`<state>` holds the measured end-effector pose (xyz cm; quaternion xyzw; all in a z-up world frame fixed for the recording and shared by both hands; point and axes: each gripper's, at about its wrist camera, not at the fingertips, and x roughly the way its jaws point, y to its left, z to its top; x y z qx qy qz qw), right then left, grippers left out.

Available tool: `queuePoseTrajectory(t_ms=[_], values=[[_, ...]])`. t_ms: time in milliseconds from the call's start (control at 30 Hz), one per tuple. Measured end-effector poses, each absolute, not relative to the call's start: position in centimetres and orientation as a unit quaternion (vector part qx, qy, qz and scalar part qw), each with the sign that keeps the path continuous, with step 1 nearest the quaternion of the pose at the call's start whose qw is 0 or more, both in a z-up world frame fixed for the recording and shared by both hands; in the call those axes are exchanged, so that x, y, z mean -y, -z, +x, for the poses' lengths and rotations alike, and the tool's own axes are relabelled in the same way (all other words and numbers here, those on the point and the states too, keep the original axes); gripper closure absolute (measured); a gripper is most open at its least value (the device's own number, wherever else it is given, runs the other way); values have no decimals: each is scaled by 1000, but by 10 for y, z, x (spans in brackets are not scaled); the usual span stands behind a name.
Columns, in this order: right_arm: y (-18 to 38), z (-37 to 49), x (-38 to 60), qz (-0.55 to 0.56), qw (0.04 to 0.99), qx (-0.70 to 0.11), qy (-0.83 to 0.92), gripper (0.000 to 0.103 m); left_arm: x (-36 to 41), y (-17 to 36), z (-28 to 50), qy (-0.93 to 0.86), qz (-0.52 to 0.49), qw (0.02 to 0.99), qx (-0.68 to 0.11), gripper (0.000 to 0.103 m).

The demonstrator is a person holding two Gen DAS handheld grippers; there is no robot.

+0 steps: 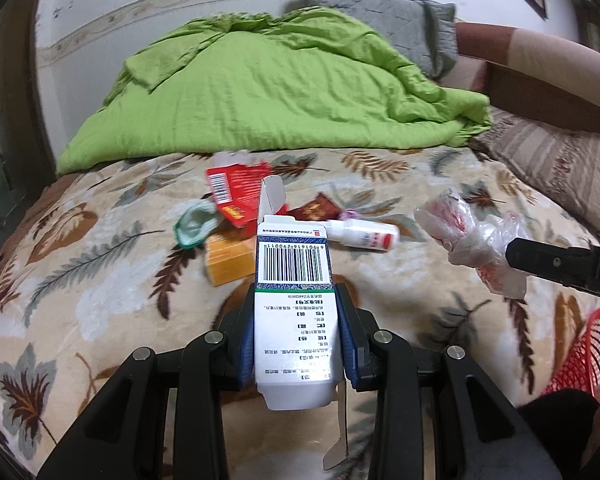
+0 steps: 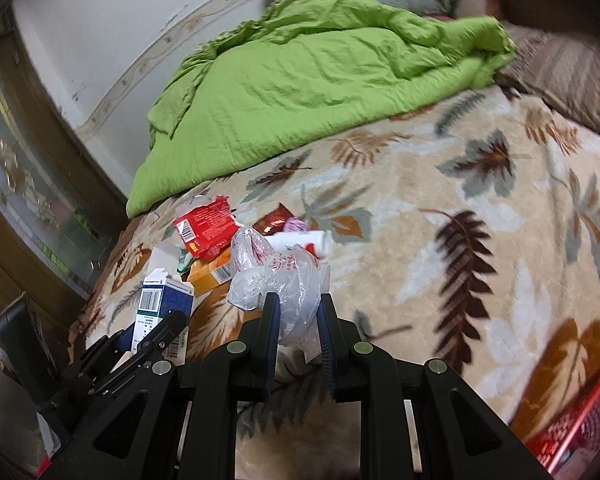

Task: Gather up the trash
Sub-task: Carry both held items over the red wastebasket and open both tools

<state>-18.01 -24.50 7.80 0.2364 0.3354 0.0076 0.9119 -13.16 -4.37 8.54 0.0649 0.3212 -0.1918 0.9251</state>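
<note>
Left gripper [image 1: 296, 332] fingers clamp the medicine carton [image 1: 292, 312]; right gripper [image 2: 298, 332] fingers pinch the crumpled plastic bag [image 2: 284, 280]. Thin film may slip out before reaching the red basket [image 2: 580, 428].

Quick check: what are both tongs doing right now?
Left tongs: shut on the white medicine box.
Right tongs: shut on the crumpled plastic bag.

Litter cluster [image 1: 256, 216] blocks bed centre-left; green quilt [image 1: 268, 84] walls far side; leaf-print blanket [image 2: 480, 240] right open; red basket [image 1: 580, 356] near right.
</note>
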Motion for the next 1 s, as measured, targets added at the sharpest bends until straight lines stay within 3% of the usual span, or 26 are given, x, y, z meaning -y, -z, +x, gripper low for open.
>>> queuePoseTrajectory(t_ms=[500, 833, 867, 1000], values=[[-75, -355, 361, 286, 886, -343, 127, 83, 157, -111, -219, 423, 91, 835, -340, 70], [-55, -438, 411, 322, 852, -351, 217, 79, 261, -99, -288, 557, 110, 711, -415, 70], [-54, -441, 412, 323, 850, -351, 224, 74, 269, -97, -294, 564, 116, 701, -420, 69], [-56, -446, 419, 323, 846, -349, 240, 55, 277, -96, -305, 569, 124, 697, -418, 50]])
